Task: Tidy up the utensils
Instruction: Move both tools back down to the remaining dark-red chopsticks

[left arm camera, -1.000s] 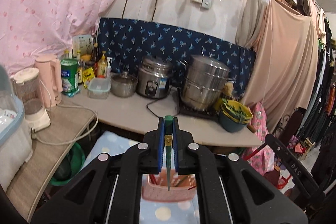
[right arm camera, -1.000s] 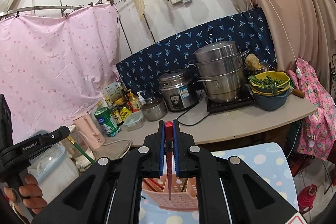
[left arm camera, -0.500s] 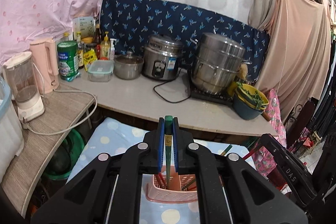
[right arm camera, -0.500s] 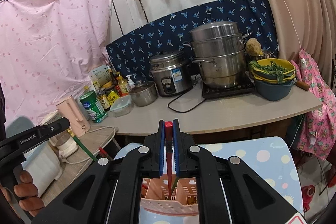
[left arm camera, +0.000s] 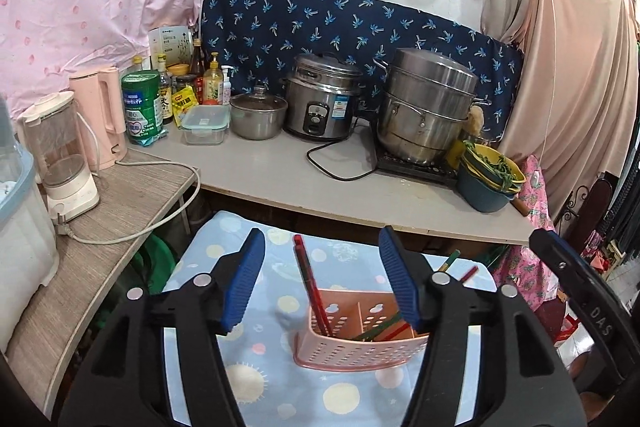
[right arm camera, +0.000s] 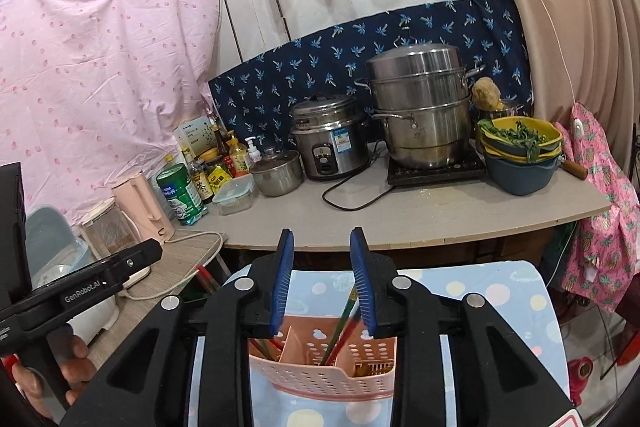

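Pink caddy [left arm camera: 356,345] on dotted cloth [left arm camera: 256,379], sticks [left arm camera: 310,287] jutting from compartments, blocking straight drop. Left gripper [left arm camera: 322,281] and right gripper [right arm camera: 322,281] crowd above it, jaws just opened, nothing pressed between. Cloth left of caddy bare. Counter [left arm camera: 304,183] edge close behind; pots along rear.

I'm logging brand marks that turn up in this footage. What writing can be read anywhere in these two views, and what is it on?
"GenRobot.AI": white print on the black body of the left gripper, seen in the right wrist view.
"DAS": raised letters on the black body of the right gripper, at the right edge of the left wrist view.
Green tin, white box, yellow packet, bottle labels, rice cooker sticker: printed, but too small or blurred to read.
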`<action>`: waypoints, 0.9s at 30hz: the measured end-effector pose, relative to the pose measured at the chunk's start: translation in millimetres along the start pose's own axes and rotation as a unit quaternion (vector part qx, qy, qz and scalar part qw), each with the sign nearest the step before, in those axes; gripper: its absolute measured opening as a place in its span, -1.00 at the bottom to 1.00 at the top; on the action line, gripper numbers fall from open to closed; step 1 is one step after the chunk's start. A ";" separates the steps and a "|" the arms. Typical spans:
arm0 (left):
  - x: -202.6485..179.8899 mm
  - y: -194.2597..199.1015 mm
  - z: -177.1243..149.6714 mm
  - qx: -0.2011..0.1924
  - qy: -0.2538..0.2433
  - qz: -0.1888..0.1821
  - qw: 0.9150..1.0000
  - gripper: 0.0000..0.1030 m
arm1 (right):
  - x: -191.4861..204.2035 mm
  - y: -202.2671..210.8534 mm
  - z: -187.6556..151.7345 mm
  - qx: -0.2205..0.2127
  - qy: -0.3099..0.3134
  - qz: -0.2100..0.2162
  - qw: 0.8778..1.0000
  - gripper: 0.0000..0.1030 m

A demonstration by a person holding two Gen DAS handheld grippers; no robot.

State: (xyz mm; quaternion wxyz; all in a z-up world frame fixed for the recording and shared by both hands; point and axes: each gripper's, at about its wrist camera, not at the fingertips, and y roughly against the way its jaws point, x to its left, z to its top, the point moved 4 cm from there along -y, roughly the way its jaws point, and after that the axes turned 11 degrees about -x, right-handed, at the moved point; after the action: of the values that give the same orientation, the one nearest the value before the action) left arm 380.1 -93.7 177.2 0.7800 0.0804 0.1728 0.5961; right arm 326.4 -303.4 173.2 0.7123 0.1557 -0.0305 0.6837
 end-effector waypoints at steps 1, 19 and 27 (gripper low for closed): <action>0.1 2.6 -0.4 0.001 -0.003 0.002 1.000 0.12 | 1.2 3.9 0.7 -0.001 -0.001 0.001 1.000 -0.39; 9.9 79.3 -47.2 0.015 -0.068 0.048 0.996 0.13 | 17.5 96.1 -31.5 0.026 -0.002 0.027 0.999 -0.36; 18.8 116.2 -79.7 0.031 -0.082 0.061 0.994 0.13 | 29.9 136.7 -70.2 0.050 0.020 0.023 0.998 -0.36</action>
State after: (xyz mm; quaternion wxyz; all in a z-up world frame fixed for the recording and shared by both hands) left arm 250.5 -50.0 138.5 0.7508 0.1638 0.1216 0.6283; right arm 181.9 -253.8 138.8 0.6885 0.1771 0.0146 0.7032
